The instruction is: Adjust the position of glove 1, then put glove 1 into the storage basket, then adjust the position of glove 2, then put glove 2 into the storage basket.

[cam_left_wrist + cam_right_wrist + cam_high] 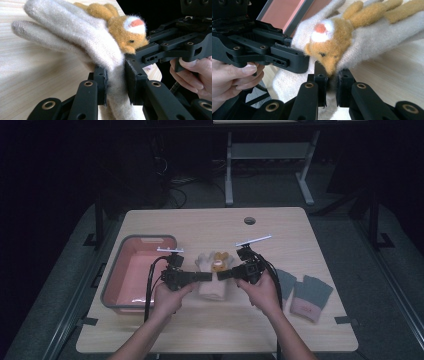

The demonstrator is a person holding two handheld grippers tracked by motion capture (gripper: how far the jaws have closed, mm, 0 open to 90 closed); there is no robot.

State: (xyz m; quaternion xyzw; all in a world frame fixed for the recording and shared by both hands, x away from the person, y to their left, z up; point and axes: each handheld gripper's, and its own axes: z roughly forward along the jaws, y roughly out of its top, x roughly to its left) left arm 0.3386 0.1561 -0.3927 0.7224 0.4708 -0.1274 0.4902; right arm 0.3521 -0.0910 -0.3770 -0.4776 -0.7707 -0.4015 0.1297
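Currently | cream glove (212,279) hanging over desk (280,227) mid-front | left tool (116,82) and right tool (331,86) both pinching its knit | handling soft, light, floppy (grip cuff edges, avoiding plush bear (125,30)).

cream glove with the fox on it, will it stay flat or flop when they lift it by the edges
Likely floppy: the cream glove is soft knit, and its fingers already droop over the left tongs pinching it. It probably sags between the left tongs and the right tongs, each gripping a side. It looks fuzzy rather than slick, so slipping seems unlikely, and it is probably light.
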